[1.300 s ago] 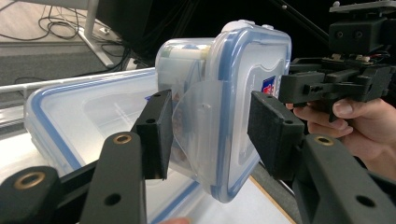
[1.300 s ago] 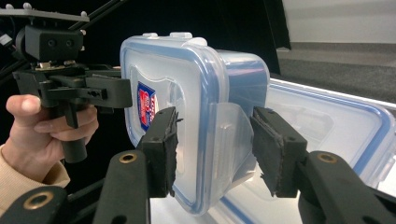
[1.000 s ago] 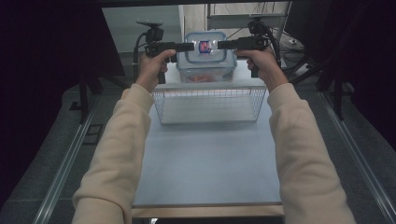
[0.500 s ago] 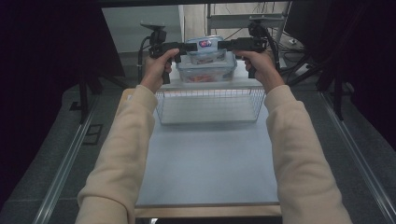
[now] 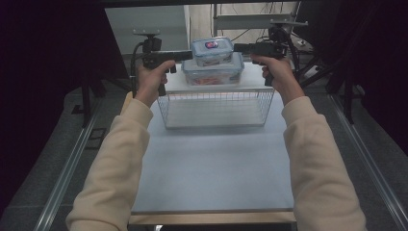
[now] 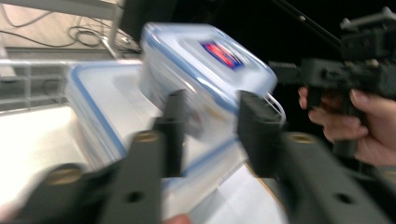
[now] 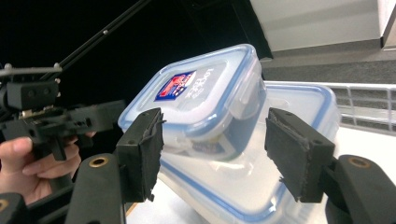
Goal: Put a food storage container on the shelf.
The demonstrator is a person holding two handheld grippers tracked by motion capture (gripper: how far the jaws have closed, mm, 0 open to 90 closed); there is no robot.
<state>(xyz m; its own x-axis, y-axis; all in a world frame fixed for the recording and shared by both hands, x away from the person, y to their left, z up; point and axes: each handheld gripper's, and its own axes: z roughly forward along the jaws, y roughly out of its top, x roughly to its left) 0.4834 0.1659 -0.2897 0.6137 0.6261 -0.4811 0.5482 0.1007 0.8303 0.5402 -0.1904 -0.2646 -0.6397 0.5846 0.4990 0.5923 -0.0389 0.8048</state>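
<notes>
A small clear container with a blue-rimmed lid [image 5: 211, 48] [image 6: 205, 60] [image 7: 196, 93] rests on a larger lidded container [image 5: 211, 74] [image 6: 102, 107] [image 7: 299, 107] at the table's far end. My left gripper [image 5: 190, 55] [image 6: 212, 98] is at the small container's left end. Its jaws have just been closing, and the end wall shows in the gap between them. Blur hides whether the pads press. My right gripper [image 5: 235, 47] [image 7: 212, 135] is at the right end with its jaws spread, pads apart from the container's walls.
A wire basket [image 5: 216, 91] stands just in front of the stacked containers, on the pale table [image 5: 211, 163]. The containers sit on a white ledge [image 5: 173, 82] behind it. Dark stands and cables lie beyond the far edge.
The small container has gone from between the grippers to resting on the larger one. Both hands have drawn slightly apart and lower.
</notes>
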